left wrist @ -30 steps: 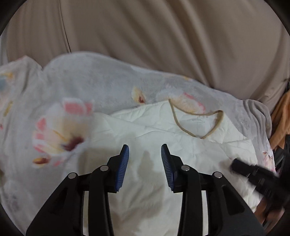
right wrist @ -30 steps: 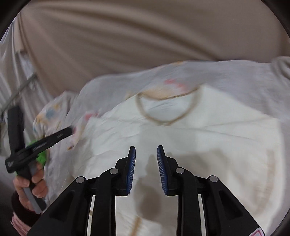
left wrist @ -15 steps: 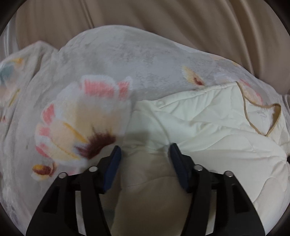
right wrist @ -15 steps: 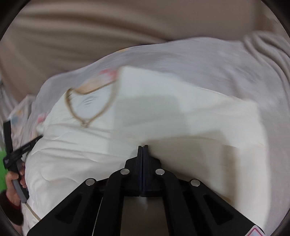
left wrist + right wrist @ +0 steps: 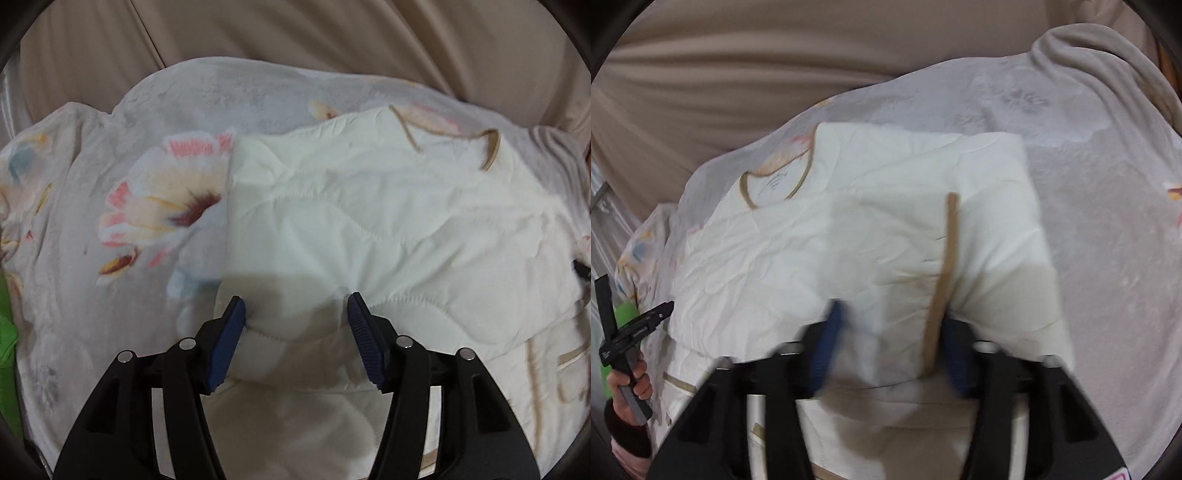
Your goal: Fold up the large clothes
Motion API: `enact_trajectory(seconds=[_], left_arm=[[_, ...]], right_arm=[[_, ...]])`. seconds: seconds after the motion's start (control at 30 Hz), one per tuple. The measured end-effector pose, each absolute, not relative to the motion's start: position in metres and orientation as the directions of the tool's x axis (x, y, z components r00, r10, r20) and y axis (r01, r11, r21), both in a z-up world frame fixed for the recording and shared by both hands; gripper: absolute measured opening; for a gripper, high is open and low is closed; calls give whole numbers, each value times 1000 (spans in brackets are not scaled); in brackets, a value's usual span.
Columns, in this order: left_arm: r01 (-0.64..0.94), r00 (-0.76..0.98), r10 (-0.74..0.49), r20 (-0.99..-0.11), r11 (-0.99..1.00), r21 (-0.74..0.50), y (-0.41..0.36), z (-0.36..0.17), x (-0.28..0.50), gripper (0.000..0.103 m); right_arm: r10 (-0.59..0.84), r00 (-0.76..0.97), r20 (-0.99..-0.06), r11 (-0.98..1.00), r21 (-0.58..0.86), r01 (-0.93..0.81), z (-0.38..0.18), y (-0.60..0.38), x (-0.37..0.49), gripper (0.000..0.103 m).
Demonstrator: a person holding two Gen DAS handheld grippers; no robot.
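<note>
Both grippers are showing black angular arms, silver rivets and ribbed blue pads [image 5: 227, 343]. Beside the left gripper [image 5: 635, 325], a hand [image 5: 631, 384] is wearing what looks like a dark cuff.

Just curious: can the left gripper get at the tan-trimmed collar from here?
Probably yes: the collar lies uncovered ahead of the left gripper, with only the flat cream garment between them and its jaws open.

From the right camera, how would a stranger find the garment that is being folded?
Start at the beige sofa, then the grey flowered blanket spread over it. On the blanket lies the cream quilted jacket. Only it has tan trim around its neck and along one edge; the blanket has pink flowers instead.
</note>
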State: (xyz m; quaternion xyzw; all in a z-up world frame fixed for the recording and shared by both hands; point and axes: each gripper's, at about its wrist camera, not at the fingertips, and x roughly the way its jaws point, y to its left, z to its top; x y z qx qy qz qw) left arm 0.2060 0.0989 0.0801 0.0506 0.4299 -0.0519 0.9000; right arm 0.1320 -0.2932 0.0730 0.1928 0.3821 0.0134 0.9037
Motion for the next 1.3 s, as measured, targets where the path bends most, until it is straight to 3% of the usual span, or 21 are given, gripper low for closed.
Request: enact_trajectory(seconds=[0.13, 0.27, 0.33, 0.5, 0.6, 0.7, 0.8, 0.93, 1.07, 1.2, 1.3], left_arm=[[71, 616, -26, -787, 997, 23, 123, 71, 203, 57], [65, 612, -50, -789, 998, -13, 129, 60, 201, 60], [60, 627, -31, -779, 998, 8, 127, 63, 198, 60], [75, 683, -25, -730, 997, 36, 127, 93, 171, 57], [153, 724, -75, -686, 987, 54, 100, 116, 158, 58], [228, 708, -115, -697, 971, 72, 66, 114, 161, 58], [241, 673, -93, -734, 966, 98, 46, 91, 174, 59], [189, 669, -52, -742, 977, 102, 73, 73, 177, 63], [119, 673, 32, -739, 981, 151, 113, 66, 170, 68], [88, 636, -56, -770, 996, 0, 149, 59, 166, 71], [59, 632, -68, -772, 997, -40, 160, 67, 148, 69]], right_arm=[[139, 812, -567, 924, 369, 99, 108, -301, 102, 5], [104, 672, -733, 951, 270, 148, 48, -302, 134, 5], [94, 688, -720, 943, 287, 172, 52, -305, 128, 5], [-32, 751, -659, 936, 245, 254, 104, -303, 93, 18], [116, 782, -612, 965, 255, 57, 127, -256, 88, 18], [295, 726, -622, 952, 261, -163, 124, -185, 106, 18], [300, 664, -685, 953, 187, -238, 100, -137, 128, 13], [170, 649, -741, 985, 114, -128, 67, -169, 138, 5], [133, 654, -744, 977, 210, 41, 51, -260, 111, 0], [14, 649, -760, 952, 210, 225, 40, -319, 71, 0], [13, 675, -738, 929, 259, 265, 47, -331, 24, 11]])
